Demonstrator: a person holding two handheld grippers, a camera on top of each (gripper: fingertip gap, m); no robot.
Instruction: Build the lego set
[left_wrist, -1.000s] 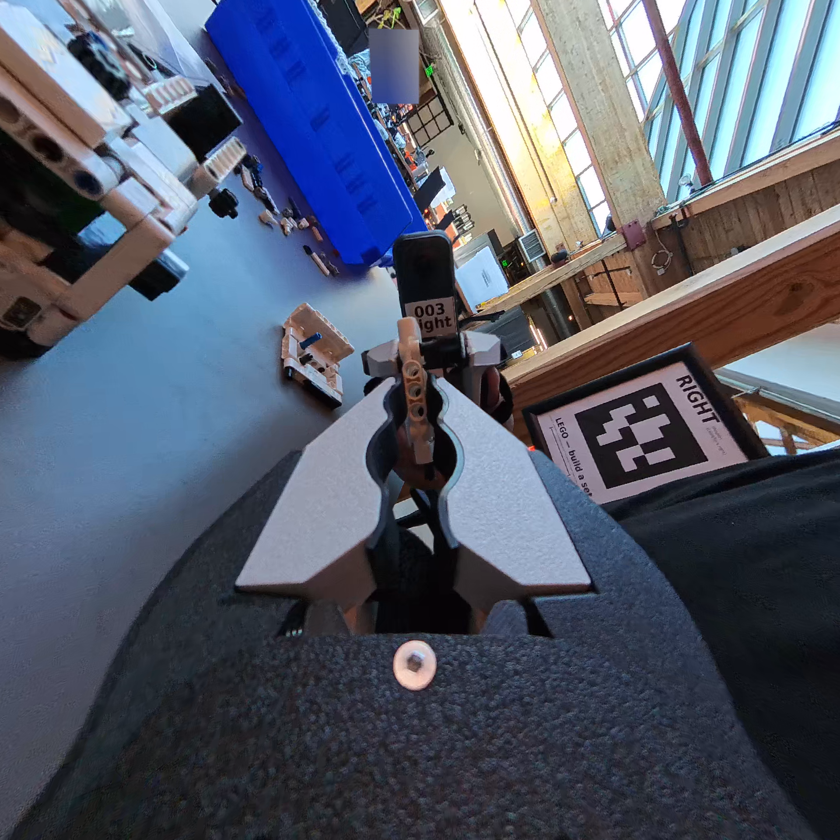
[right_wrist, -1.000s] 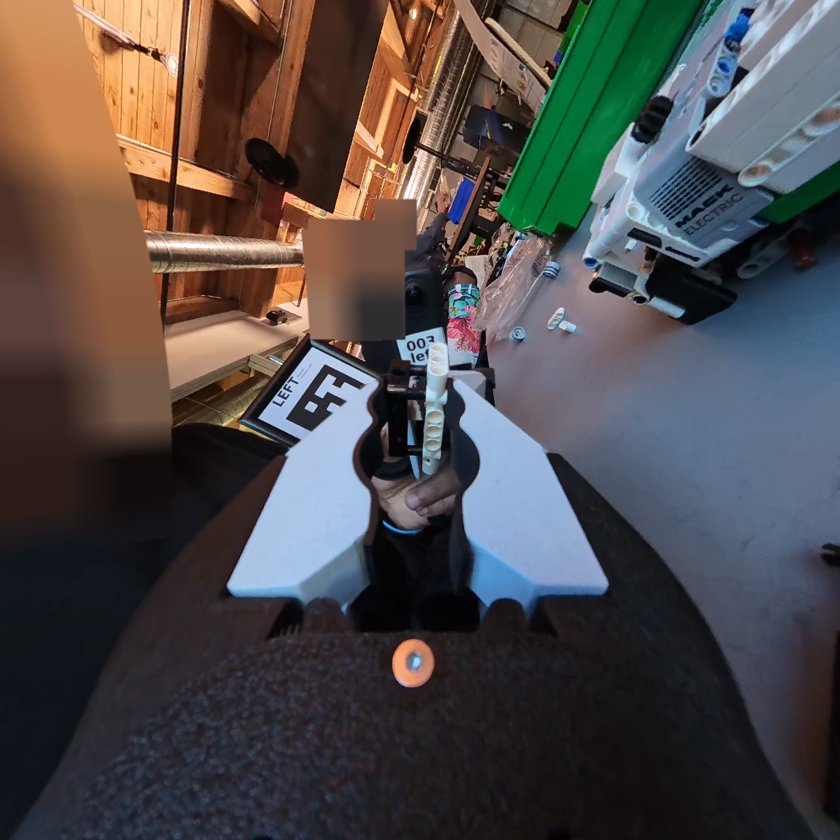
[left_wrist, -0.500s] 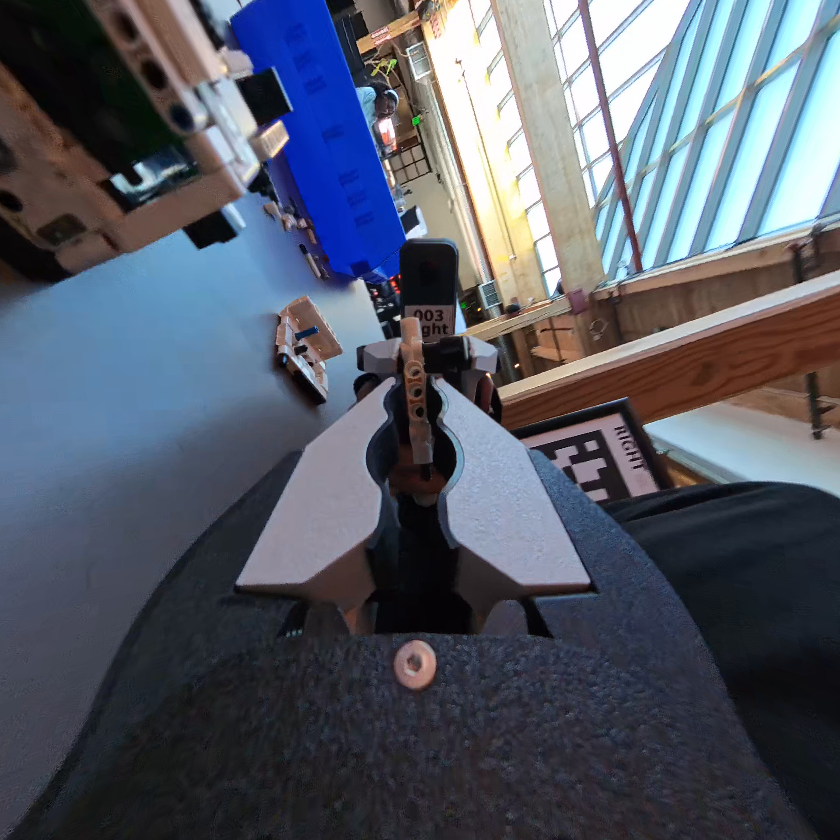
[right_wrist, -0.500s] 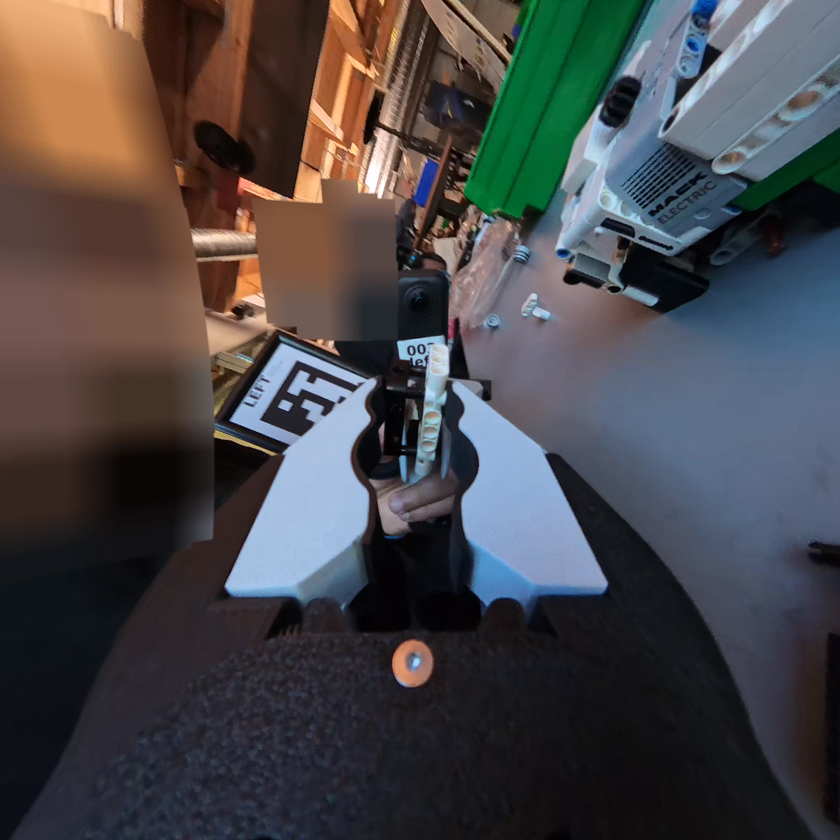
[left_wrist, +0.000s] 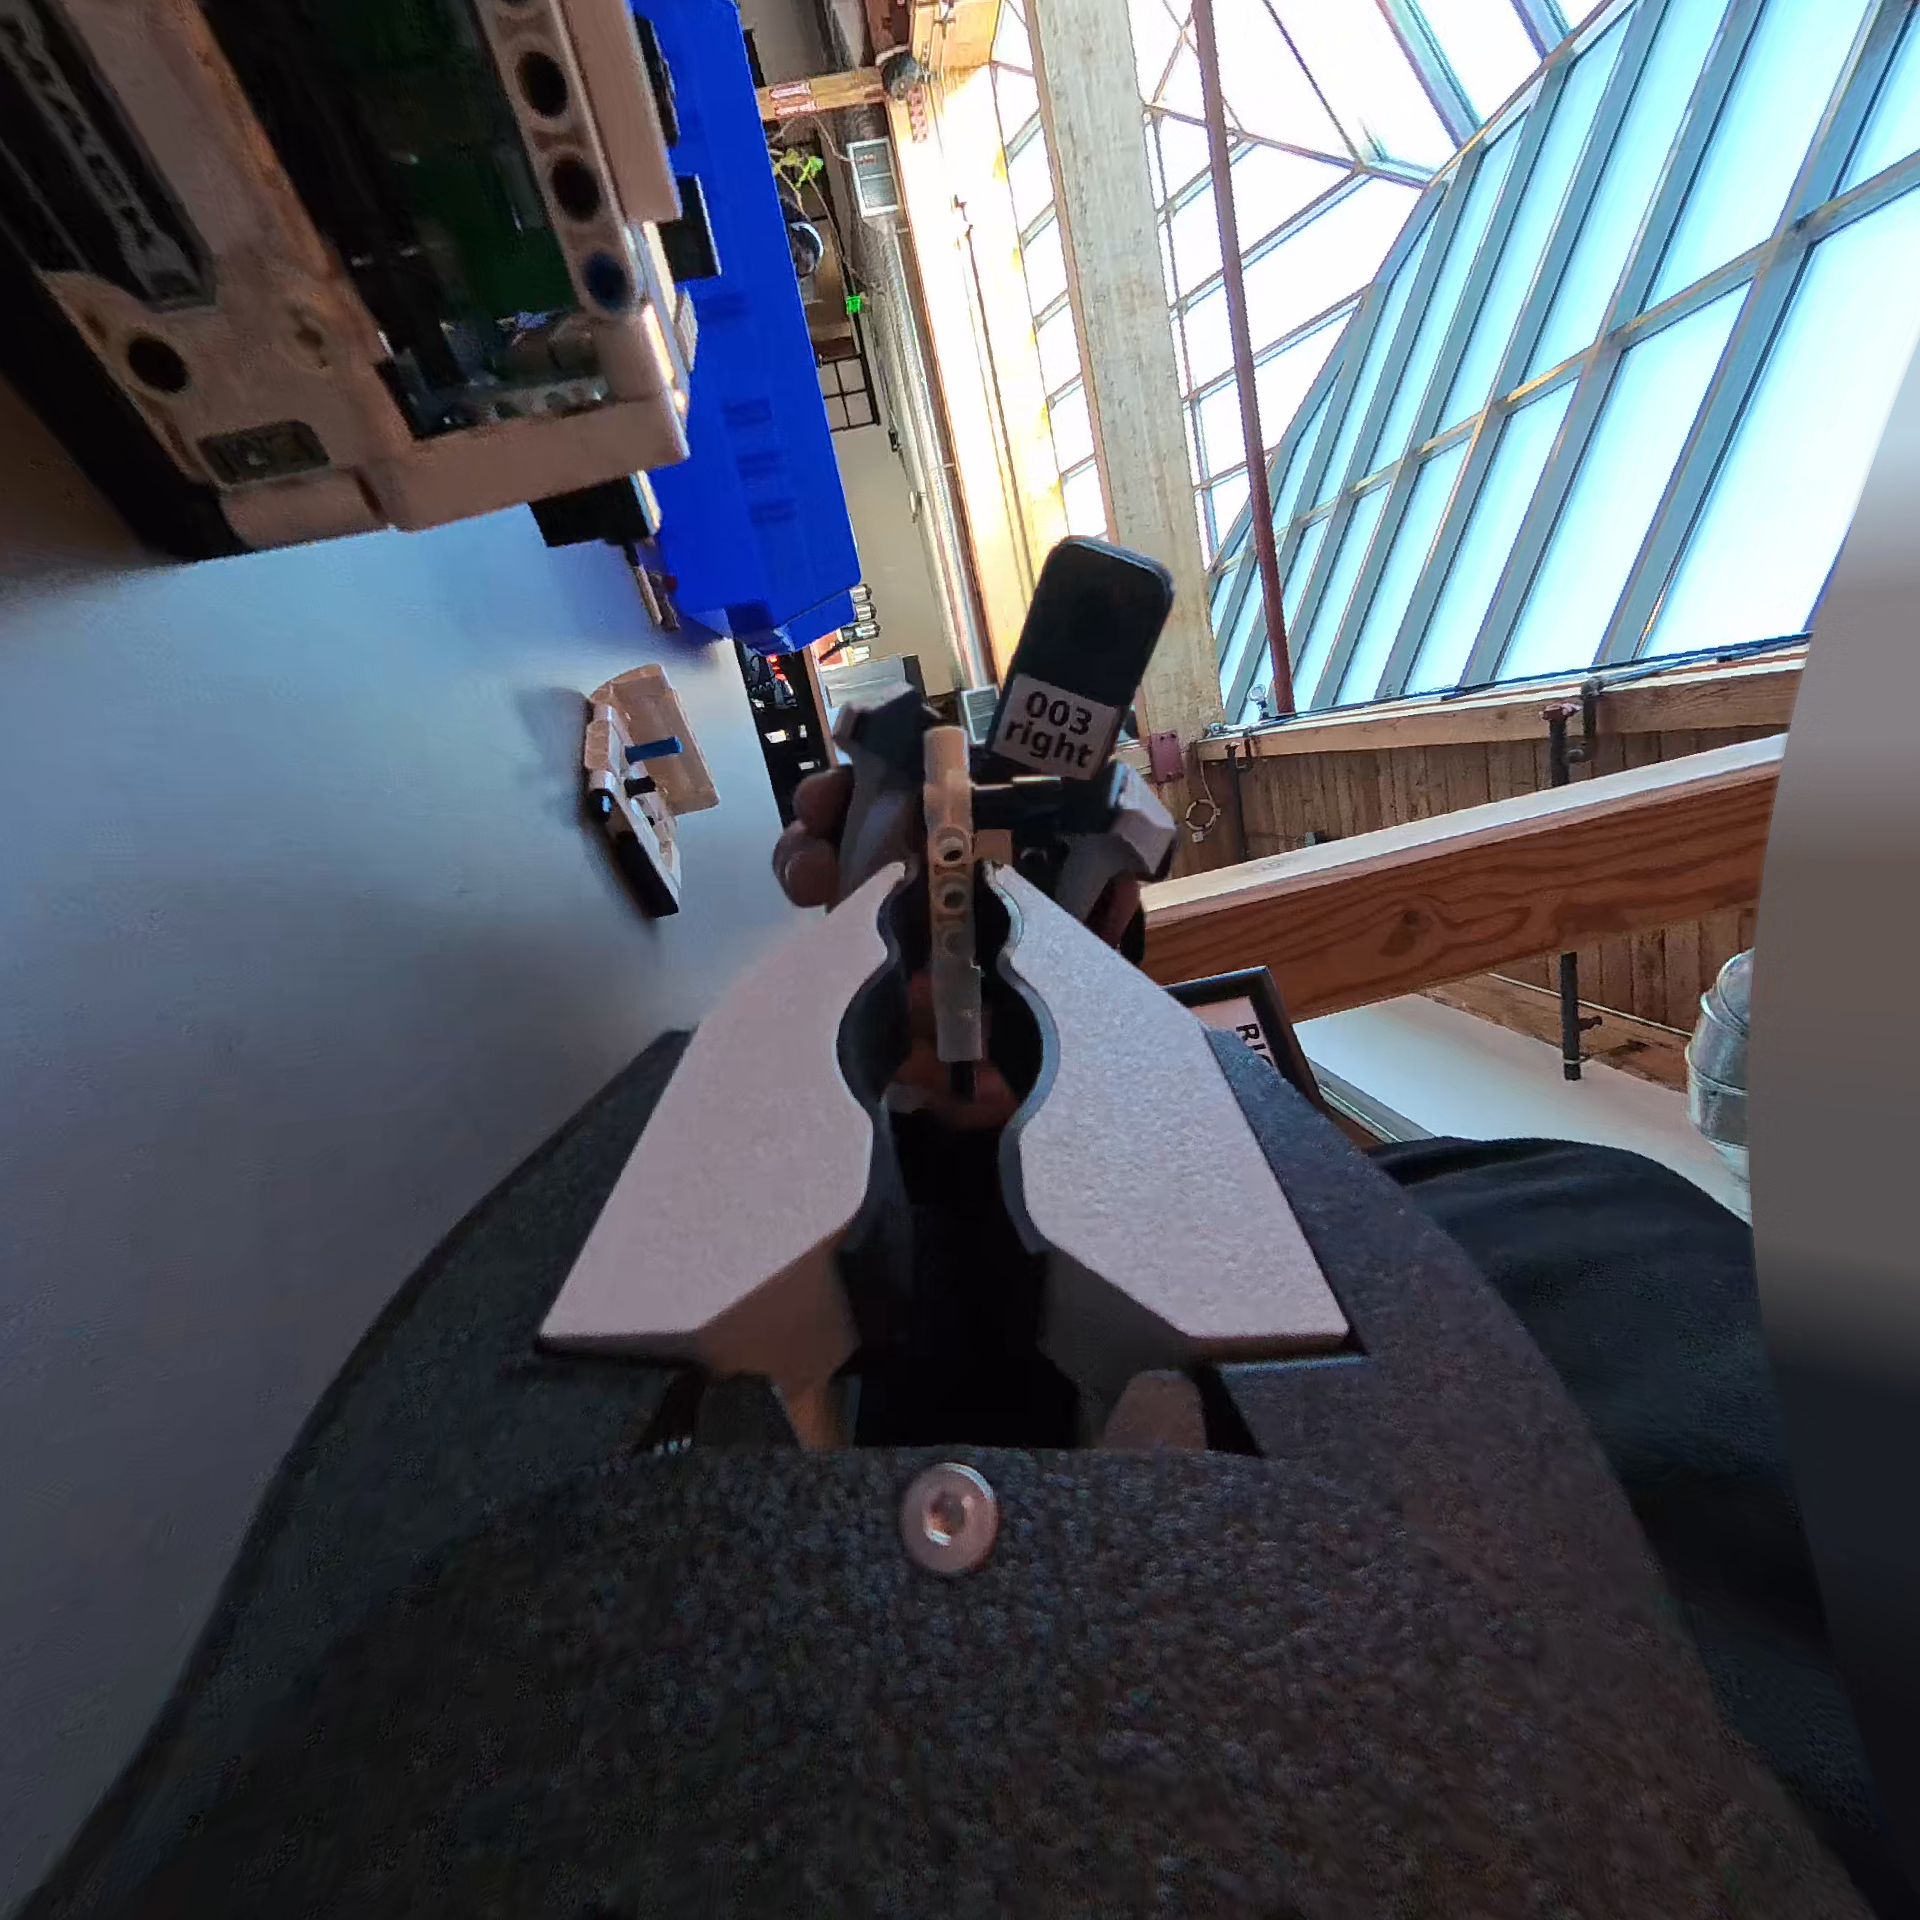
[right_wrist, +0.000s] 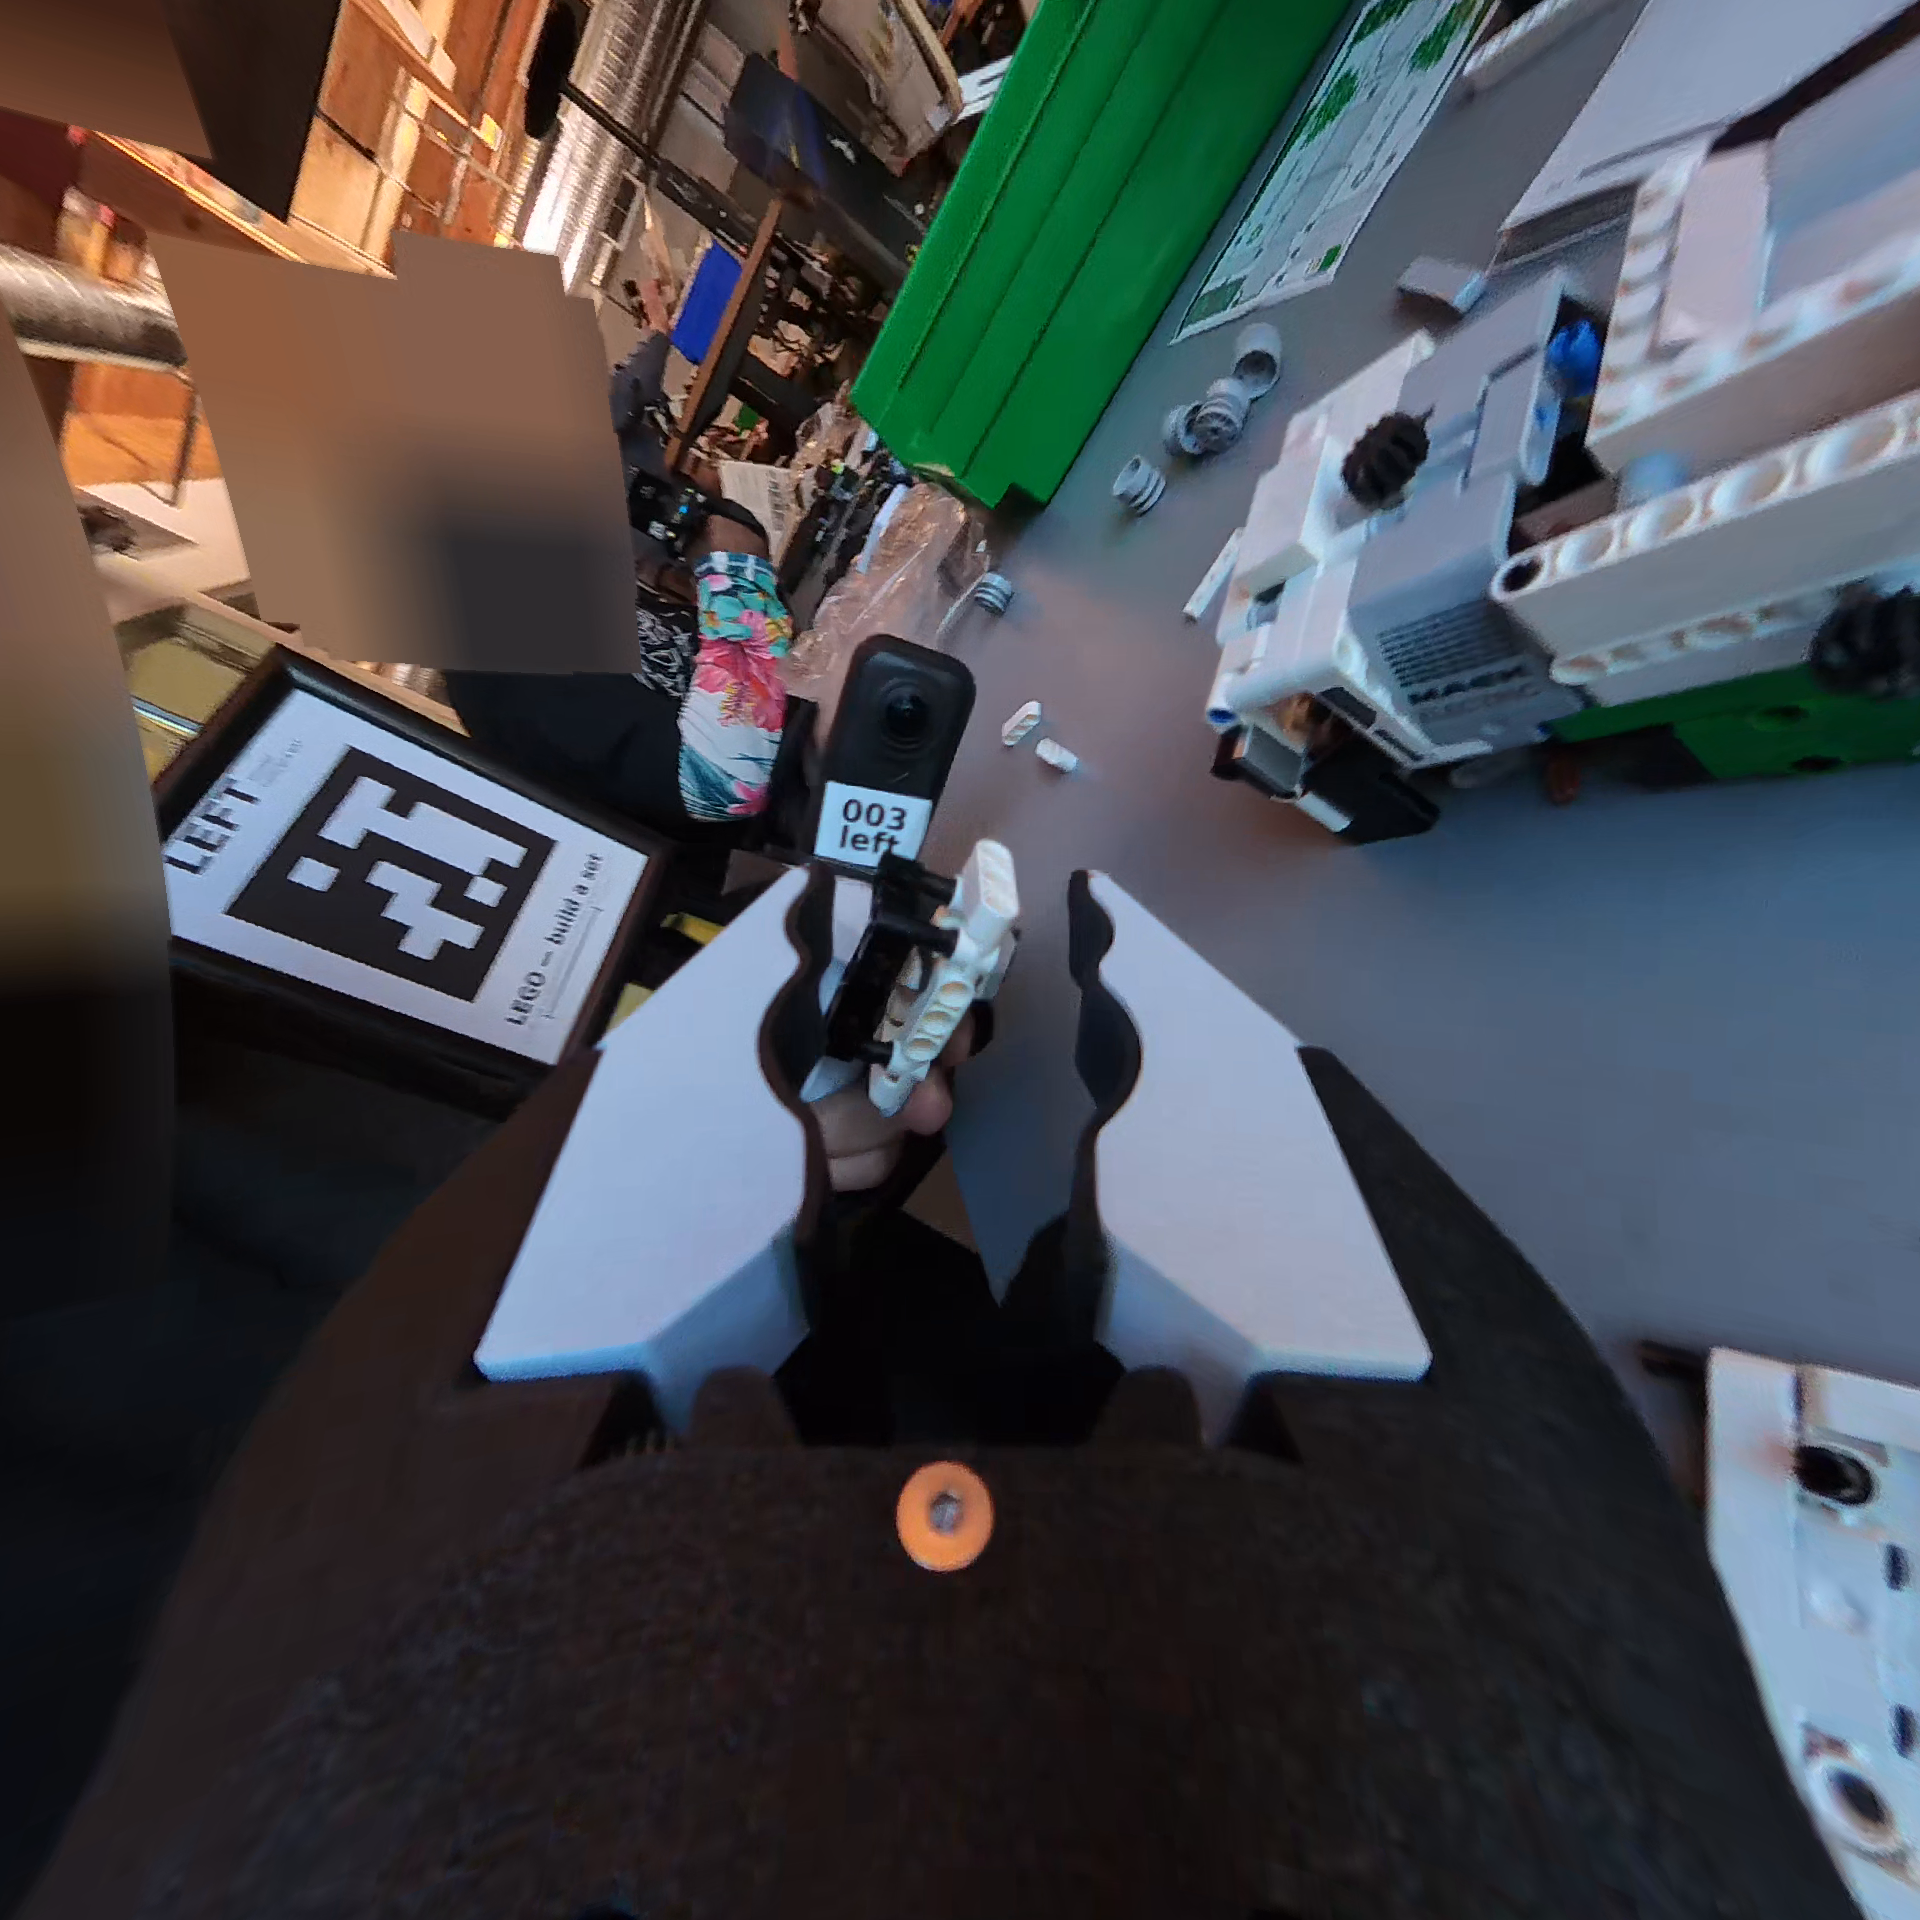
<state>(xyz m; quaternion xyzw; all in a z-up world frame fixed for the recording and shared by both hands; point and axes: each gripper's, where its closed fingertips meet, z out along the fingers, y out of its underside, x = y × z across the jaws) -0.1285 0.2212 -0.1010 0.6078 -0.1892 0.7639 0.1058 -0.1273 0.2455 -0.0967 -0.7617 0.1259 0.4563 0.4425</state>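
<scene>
My left gripper (left_wrist: 948, 896) is shut on a small assembly: a white holed beam (left_wrist: 951, 883) with a black pin piece (left_wrist: 1029, 802) across it. It holds the assembly in the air above the grey table. In the right wrist view the same white beam (right_wrist: 951, 971) and its black part (right_wrist: 883, 935) show in the gap of my right gripper (right_wrist: 945, 883). That gripper is open, with its jaws apart on either side and not touching the beam. The right gripper (left_wrist: 987, 790) also shows beyond the beam in the left wrist view.
A large white, grey and green truck model (right_wrist: 1455, 623) stands on the table (right_wrist: 1455, 1039), also in the left wrist view (left_wrist: 364, 312). Around it are a green bin (right_wrist: 1039, 260), a blue bin (left_wrist: 748, 416), grey wheel hubs (right_wrist: 1216, 416), a white sub-assembly (left_wrist: 644, 779) and a framed marker card (right_wrist: 395, 873).
My right gripper has opened and let go of the beam assembly. The left gripper still holds it. Both views have swung closer to the truck model.
</scene>
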